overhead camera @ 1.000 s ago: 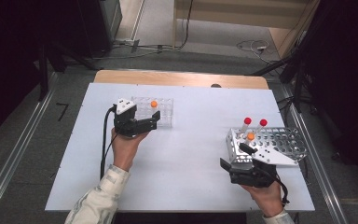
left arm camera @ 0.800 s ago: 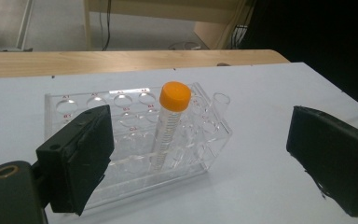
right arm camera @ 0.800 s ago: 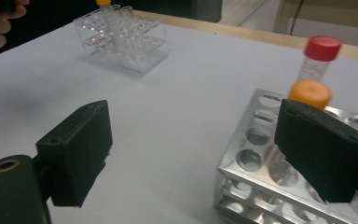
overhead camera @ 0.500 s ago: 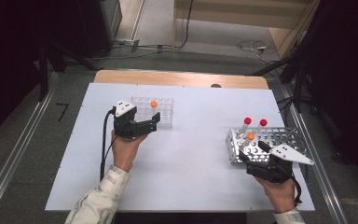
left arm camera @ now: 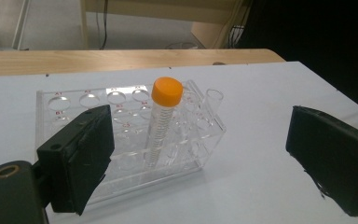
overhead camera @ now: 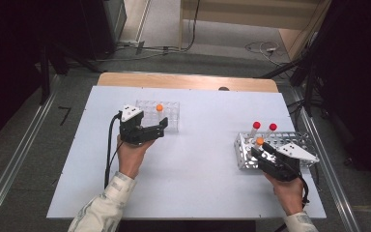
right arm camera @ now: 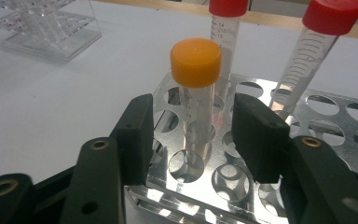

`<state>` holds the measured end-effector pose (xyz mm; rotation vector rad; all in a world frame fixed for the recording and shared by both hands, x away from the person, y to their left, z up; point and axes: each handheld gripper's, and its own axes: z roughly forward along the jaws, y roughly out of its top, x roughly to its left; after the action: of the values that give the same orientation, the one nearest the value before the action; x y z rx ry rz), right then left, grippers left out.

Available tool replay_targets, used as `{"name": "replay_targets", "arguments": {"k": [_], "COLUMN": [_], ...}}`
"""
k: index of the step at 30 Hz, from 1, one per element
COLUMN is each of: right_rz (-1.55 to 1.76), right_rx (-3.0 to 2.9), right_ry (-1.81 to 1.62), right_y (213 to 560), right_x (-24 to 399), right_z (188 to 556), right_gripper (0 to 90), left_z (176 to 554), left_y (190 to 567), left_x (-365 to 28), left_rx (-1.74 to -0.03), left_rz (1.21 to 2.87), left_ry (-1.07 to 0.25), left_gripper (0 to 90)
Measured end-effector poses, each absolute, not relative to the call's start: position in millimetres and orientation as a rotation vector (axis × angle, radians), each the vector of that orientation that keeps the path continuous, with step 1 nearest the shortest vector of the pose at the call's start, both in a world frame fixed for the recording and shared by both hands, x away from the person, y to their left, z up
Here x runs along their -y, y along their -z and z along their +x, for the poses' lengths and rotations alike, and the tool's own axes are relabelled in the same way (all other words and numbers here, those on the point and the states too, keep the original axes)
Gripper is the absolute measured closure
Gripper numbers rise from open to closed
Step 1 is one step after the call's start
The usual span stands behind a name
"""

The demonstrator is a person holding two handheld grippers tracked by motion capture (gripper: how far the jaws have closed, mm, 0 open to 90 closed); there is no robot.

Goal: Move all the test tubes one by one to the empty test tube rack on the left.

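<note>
Standing in a corner hole of the perforated shiny metal rack [right arm camera: 335, 116], the orange-capped clear plastic tube [right arm camera: 196, 93] is bracketed by the right gripper [right arm camera: 193, 135], whose jaws have just been closing, with gaps still seen on both sides. Graduation marks on the tube are resolved in the right gripper view, not the high view. The left gripper [left arm camera: 200, 158] is held wide apart before the transparent acrylic rack [left arm camera: 121, 140].

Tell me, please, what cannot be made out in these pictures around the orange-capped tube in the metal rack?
- High view: the right gripper covers the orange-capped tube below its cap.
- Right gripper view: the tube's foot is hidden inside the metal rack; its printed marks are too faint to read.
- Right gripper view: the red-capped tube is cut off by the top edge.
</note>
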<state>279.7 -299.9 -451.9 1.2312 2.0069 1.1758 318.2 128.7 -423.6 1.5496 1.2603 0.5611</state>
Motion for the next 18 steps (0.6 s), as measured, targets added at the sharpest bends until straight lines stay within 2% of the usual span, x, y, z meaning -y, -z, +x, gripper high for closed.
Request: {"name": "replay_targets", "arguments": {"k": [12,18], "right_rz": [1.234,1.227], "right_rx": [-2.006,-2.009], "right_ry": [-1.157,-1.15], "right_y": [453.4,453.3], "right_x": [299.8,299.3], "right_z": [284.7,284.1], "right_gripper": [69.3,71.1], "left_z": [317.7,317.3], "left_y": [423.4,423.5], "left_x": [-128.0,-126.7], "left_rx": [-1.256,-1.251], "left_rz": [1.552,1.559], "left_ry": [-0.559,-0.556], "left_gripper": [8.4,8.3]}}
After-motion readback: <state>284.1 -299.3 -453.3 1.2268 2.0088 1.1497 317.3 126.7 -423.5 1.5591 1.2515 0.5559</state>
